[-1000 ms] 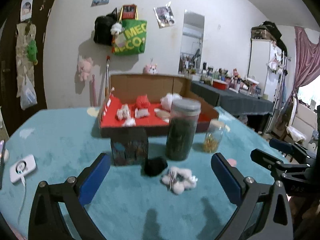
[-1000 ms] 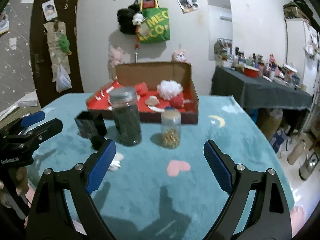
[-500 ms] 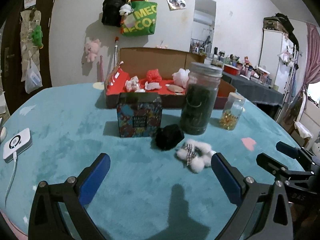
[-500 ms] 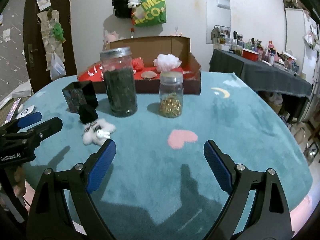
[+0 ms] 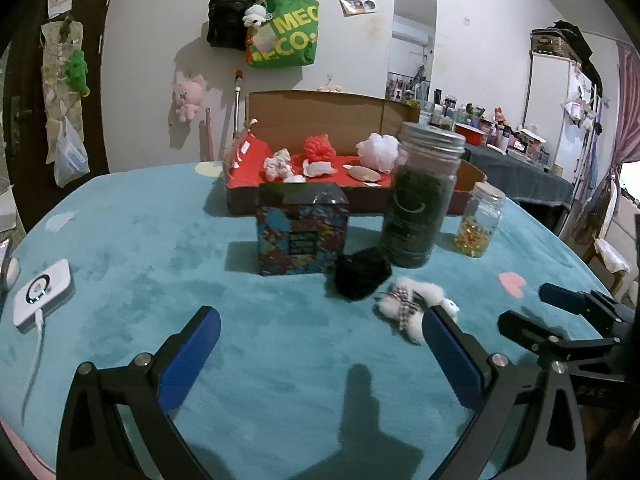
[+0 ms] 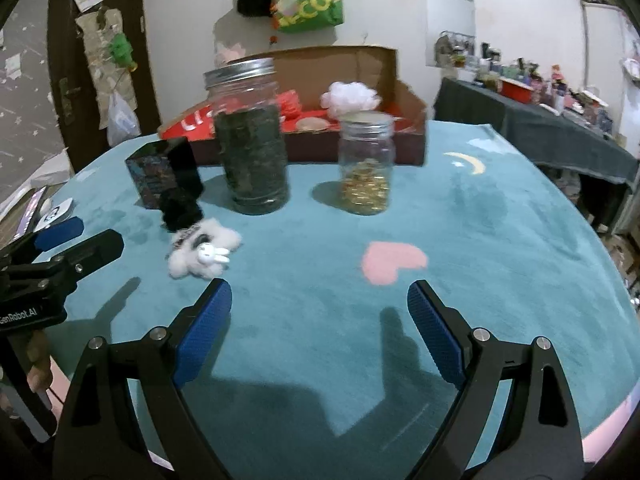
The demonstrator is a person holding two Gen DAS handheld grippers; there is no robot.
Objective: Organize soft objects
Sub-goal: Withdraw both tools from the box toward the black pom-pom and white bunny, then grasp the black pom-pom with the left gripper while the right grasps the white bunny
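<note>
Both claws wide and empty over the teal table.

The left gripper (image 5: 320,332) hides part of the white fluffy toy (image 5: 412,304); the black pompom (image 5: 362,268) touches it at 10 o'clock. The right gripper (image 6: 320,304) has bare cloth ahead. The dark jar (image 6: 250,136) and patterned box (image 5: 302,228) block the cardboard box (image 5: 320,108).

Pompom (image 5: 362,273) before tin (image 5: 302,229); plush (image 5: 412,303) right of pompom; jars behind; box (image 5: 320,128) rearmost.

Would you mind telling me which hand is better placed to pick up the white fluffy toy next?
Left, probably. The white fluffy toy lies right at the open left tongs' right fingertip, whereas it sits off to the left of the open right tongs.
</note>
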